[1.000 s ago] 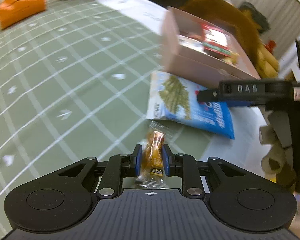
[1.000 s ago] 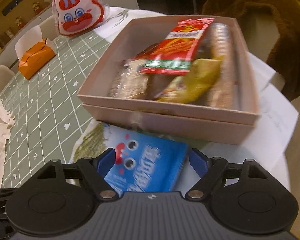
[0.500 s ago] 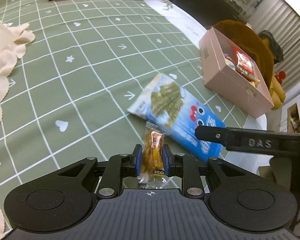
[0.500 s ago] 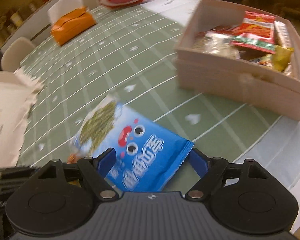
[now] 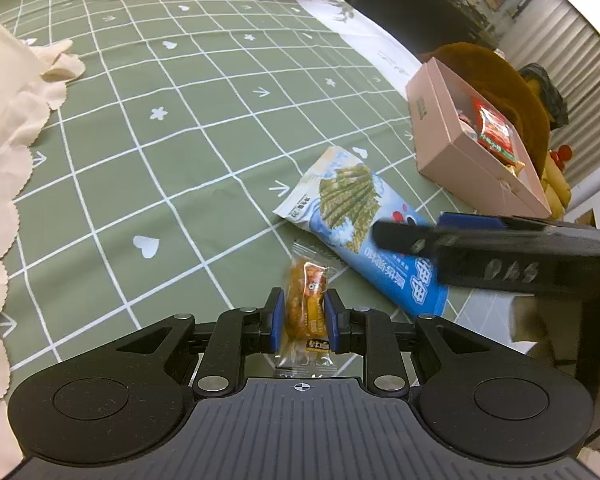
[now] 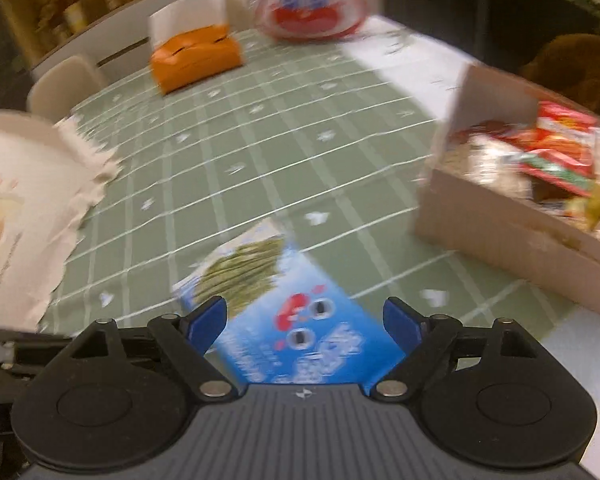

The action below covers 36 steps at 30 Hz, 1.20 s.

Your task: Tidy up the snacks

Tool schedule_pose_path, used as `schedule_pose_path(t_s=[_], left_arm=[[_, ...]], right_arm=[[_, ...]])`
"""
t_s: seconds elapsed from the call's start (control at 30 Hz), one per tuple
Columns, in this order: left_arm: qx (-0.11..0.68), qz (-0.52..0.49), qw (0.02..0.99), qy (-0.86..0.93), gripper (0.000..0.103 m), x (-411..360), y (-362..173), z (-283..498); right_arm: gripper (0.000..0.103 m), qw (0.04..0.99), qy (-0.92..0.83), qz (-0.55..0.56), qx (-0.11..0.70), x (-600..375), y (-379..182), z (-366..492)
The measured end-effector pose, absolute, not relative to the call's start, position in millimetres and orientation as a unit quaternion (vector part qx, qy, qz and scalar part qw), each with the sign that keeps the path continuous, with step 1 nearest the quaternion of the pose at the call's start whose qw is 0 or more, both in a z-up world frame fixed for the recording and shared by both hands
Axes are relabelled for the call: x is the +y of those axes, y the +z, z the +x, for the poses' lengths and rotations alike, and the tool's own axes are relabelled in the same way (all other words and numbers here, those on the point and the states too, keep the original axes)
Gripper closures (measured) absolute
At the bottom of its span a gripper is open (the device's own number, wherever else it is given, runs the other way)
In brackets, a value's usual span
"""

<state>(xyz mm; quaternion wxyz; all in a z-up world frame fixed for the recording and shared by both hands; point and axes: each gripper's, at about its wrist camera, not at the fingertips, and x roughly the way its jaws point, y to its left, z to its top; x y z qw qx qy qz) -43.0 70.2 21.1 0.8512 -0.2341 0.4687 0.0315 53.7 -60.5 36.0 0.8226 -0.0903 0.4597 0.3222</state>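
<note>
1. Left tongs (image 5: 304,322) are pinching a small orange wrapped snack (image 5: 305,308) between the blue pads, held just above the desk (image 5: 148,160) with its green checked cloth.
2. Right tongs (image 6: 306,322) are spread wide and have just been opening a bit more; the blue seaweed snack bag (image 6: 296,328) lies flat under the gap, pads not pressing it.
3. From the left camera that bag (image 5: 360,232) sits right next to the orange snack, with the right tongs hovering over its far end.
4. The pink box (image 5: 456,152) holding more snacks stands near the desk's edge, close to the bag but not touching.
</note>
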Motion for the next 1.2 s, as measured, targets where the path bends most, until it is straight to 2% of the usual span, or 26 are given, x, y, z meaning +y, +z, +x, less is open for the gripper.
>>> schedule_pose_path(t_s=[0.13, 0.4, 0.63, 0.67, 0.9, 1.2], left_arm=[[0.468, -0.237, 0.850, 0.038, 0.077, 74.9, 21.0, -45.6], [0.462, -0.255, 0.847, 0.063, 0.077, 95.5, 21.5, -49.3], [0.462, -0.251, 0.848, 0.067, 0.077, 100.0, 23.1, -47.6], [0.462, -0.251, 0.848, 0.067, 0.080, 100.4, 23.1, -48.7], [0.466, -0.242, 0.848, 0.076, 0.078, 104.2, 24.7, -51.6], [0.474, -0.198, 0.858, 0.027, 0.079, 61.0, 37.2, -41.9]], right_arm=[[0.017, 0.824, 0.326, -0.123, 0.447, -46.6, 30.7, 62.0], [0.016, 0.785, 0.334, 0.024, 0.522, -68.9, 19.2, 83.4], [0.009, 0.795, 0.346, -0.072, 0.493, -42.2, 18.1, 54.9], [0.007, 0.797, 0.345, -0.080, 0.490, -37.8, 17.7, 52.5], [0.006, 0.803, 0.338, -0.118, 0.477, -23.3, 15.2, 45.5], [0.018, 0.822, 0.304, -0.110, 0.469, -81.7, 32.2, 21.1]])
